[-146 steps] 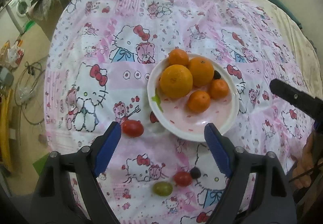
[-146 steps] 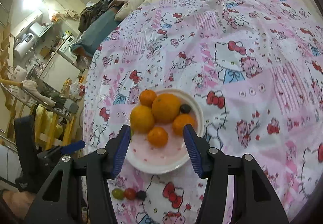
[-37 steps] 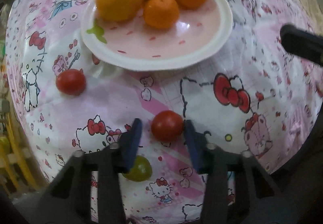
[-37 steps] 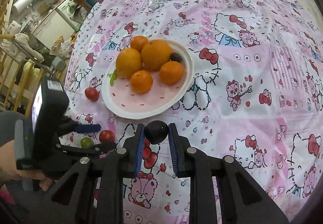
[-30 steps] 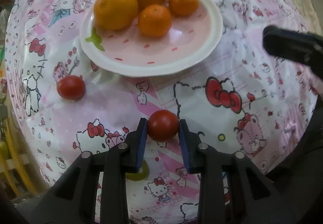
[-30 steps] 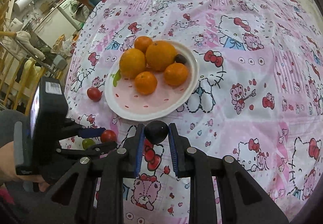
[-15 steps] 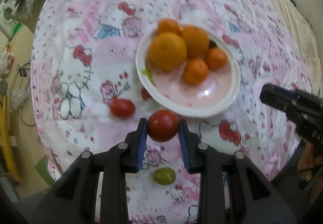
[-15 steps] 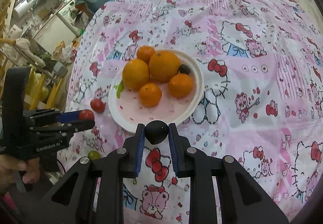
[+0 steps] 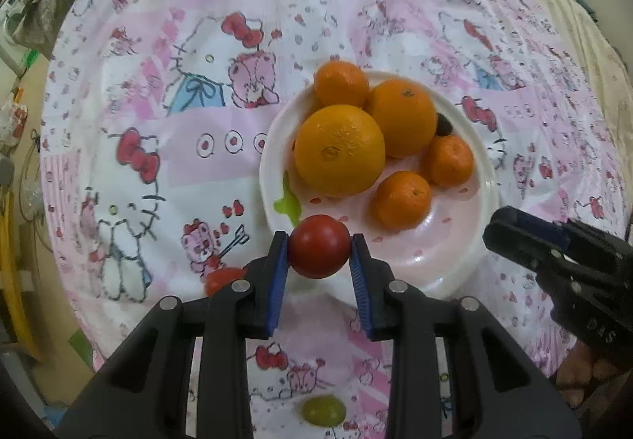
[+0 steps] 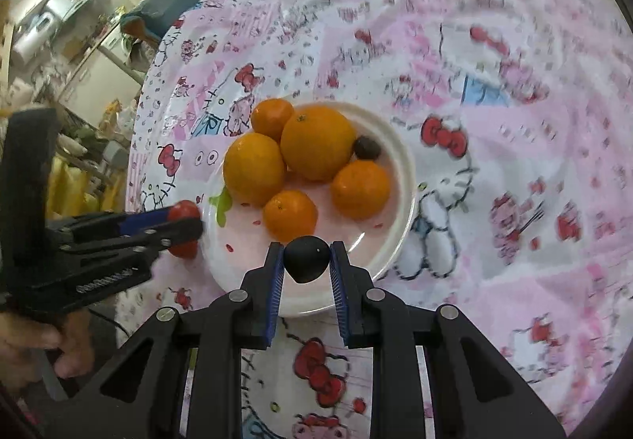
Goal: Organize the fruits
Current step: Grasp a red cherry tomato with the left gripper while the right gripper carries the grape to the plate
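Observation:
A white plate (image 9: 484,177) on the patterned cloth holds several oranges (image 9: 339,156) and a dark grape (image 9: 444,125). My left gripper (image 9: 318,255) is shut on a red tomato (image 9: 319,251), hanging over the plate's near-left rim. My right gripper (image 10: 306,259) is shut on a dark grape (image 10: 306,258) above the plate's (image 10: 407,197) near edge. A second red tomato (image 9: 221,279) lies on the cloth left of the plate, partly behind my left finger. A green grape (image 9: 322,410) lies on the cloth below my left gripper.
The round table's pink cartoon cloth (image 9: 190,146) spreads on all sides of the plate. The right gripper (image 9: 554,253) reaches in from the right in the left wrist view. A hand (image 10: 47,348) grips the left tool. Furniture and clutter (image 10: 59,27) stand beyond the table's left edge.
My left gripper shut on the red tomato, lifted it off the cloth and carried it toward the plate. My right gripper moved the dark grape closer over the plate's near edge.

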A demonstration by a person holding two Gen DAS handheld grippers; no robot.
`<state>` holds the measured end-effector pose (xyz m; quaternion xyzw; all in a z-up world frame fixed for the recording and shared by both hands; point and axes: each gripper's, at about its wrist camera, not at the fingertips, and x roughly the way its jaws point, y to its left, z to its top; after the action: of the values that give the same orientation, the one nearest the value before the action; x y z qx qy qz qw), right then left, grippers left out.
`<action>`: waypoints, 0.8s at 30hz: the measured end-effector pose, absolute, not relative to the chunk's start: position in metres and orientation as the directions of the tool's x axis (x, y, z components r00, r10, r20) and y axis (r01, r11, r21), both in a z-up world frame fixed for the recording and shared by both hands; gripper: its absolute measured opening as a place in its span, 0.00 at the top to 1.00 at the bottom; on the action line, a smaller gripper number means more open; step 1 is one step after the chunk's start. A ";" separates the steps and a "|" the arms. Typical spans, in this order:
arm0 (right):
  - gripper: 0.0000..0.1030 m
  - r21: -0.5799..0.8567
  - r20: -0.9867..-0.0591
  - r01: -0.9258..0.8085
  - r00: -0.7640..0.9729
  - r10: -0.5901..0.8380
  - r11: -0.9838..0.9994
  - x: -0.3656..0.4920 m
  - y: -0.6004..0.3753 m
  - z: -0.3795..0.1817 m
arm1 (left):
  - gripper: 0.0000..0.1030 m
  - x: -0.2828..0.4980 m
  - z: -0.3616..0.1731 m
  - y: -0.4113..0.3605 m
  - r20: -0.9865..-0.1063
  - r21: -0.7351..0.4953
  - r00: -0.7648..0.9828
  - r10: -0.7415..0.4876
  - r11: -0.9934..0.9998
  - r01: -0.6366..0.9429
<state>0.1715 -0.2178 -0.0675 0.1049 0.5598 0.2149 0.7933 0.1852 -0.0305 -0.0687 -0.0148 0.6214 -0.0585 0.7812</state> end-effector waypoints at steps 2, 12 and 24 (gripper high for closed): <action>0.76 0.413 -0.850 -0.193 0.268 0.453 0.890 0.175 -0.219 -0.076 | 0.74 0.190 -0.077 -0.034 -0.974 -0.092 0.203 -0.106 0.993 0.080; 0.76 0.407 -0.871 -0.148 0.236 0.432 0.901 0.183 -0.220 -0.096 | 0.73 0.205 -0.092 -0.037 -0.978 -0.093 0.182 -0.103 0.994 0.061; 0.73 0.446 -0.846 -0.142 0.256 0.469 0.883 0.186 -0.225 -0.086 | 0.73 0.208 -0.094 -0.043 -0.981 -0.078 0.170 -0.089 0.994 0.071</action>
<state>0.1859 -0.2246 -0.0864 0.1411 0.5777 0.1959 0.7797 0.2076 -0.0433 -0.0940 -0.0069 0.6420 -0.0521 0.7649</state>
